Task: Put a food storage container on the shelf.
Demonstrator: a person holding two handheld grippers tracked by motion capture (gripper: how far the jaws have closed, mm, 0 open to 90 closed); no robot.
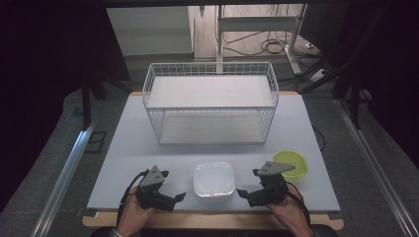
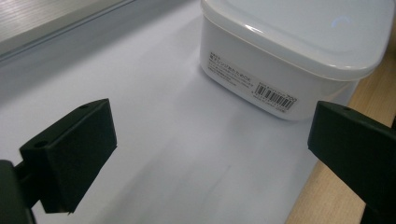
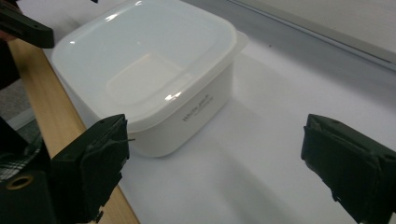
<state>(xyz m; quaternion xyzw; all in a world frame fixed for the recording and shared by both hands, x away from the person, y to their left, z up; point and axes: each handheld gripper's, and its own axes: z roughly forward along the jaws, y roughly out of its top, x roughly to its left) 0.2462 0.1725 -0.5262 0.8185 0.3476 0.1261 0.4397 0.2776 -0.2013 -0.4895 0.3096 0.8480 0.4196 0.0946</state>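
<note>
**2 open claws flanked a lidded box**

Both hands came in from the near edge of the counter (image 1: 148, 138). The left claw (image 1: 179, 197) pointed right and the right claw (image 1: 243, 193) pointed left, each aimed at the box (image 1: 213, 180) between them. Each claw's jaws stood wide apart and held nothing, as both gripper views showed.

The box (image 2: 299, 51) was white, square with rounded corners, its lid on, so it had no clear long axis. It sat upright at the counter's near edge, a barcode label on the side facing the left claw. A green bowl (image 1: 291, 163) lay just beyond the right claw. A wire basket (image 1: 210, 101) stood farther back, well apart from the box.
</note>
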